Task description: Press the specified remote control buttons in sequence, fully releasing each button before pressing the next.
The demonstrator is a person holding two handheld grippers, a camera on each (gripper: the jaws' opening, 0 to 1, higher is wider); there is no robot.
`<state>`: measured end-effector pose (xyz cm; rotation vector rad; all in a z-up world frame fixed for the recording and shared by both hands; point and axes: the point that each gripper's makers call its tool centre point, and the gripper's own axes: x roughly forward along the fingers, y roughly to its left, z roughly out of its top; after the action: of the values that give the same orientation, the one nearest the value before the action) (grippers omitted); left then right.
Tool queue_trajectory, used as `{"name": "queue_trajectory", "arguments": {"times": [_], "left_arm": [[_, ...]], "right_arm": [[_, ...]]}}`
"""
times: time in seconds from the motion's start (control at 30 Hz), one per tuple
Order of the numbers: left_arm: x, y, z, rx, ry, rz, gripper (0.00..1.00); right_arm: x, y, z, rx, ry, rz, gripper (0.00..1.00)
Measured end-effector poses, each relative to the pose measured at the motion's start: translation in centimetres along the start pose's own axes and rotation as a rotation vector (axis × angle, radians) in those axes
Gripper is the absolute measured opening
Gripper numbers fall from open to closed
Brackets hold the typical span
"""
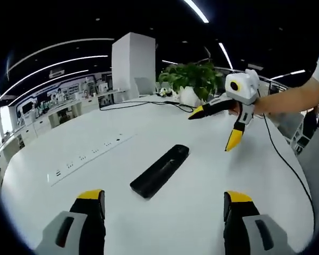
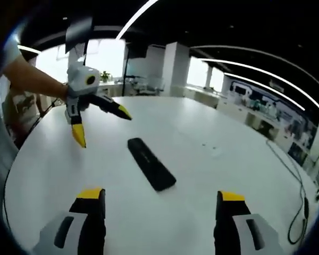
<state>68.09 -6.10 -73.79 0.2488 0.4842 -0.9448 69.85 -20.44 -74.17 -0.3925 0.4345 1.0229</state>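
A black remote control [image 1: 159, 171] lies flat on the white round table [image 1: 69, 133], a little beyond my left gripper [image 1: 164, 199], whose yellow-tipped jaws stand wide apart with nothing between them. My right gripper [image 1: 215, 127] hovers above the table beyond the remote, open, held by a person's hand. In the right gripper view the remote [image 2: 151, 163] lies diagonally ahead of the right gripper [image 2: 160, 196], which is open and empty. The left gripper [image 2: 102, 125] hangs open above the table [image 2: 212, 138], past the remote's far end.
A strip of sockets [image 1: 90, 154] is set into the table left of the remote. A potted plant [image 1: 194, 79] and a white pillar [image 1: 133, 64] stand at the far side. A black cable [image 1: 279, 156] runs along the table's right, and a cable [image 2: 297, 212] trails near the edge.
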Motion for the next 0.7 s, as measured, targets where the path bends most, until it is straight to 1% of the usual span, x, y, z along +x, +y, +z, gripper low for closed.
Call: {"name": "queue_trajectory", "arguments": {"times": [0.1, 0.2, 0.27, 0.43, 0.53, 0.7], "left_arm": [[0.7, 0.1, -0.3, 0.002, 0.012, -0.023, 0.96], [1.2, 0.3, -0.4, 0.007, 0.018, -0.040, 0.95], [1.8, 0.8, -0.3, 0.005, 0.019, -0.051, 0.94], [2.4, 0.9, 0.1, 0.009, 0.012, -0.078, 0.91], [2.7, 1.0, -0.2, 0.017, 0.030, -0.104, 0.90], [3.2, 1.5, -0.6, 0.015, 0.048, -0.117, 0.89]], "right_arm": [[0.5, 0.2, -0.1, -0.014, 0.008, 0.022, 0.84], [1.2, 0.0, -0.3, -0.026, 0.021, 0.038, 0.84], [1.3, -0.1, -0.5, -0.026, 0.030, 0.046, 0.83], [2.2, -0.6, -0.6, -0.036, 0.038, 0.077, 0.80], [2.7, -0.8, -0.6, -0.054, 0.047, 0.090, 0.79], [3.0, -0.6, -0.5, -0.064, 0.051, 0.106, 0.78]]}}
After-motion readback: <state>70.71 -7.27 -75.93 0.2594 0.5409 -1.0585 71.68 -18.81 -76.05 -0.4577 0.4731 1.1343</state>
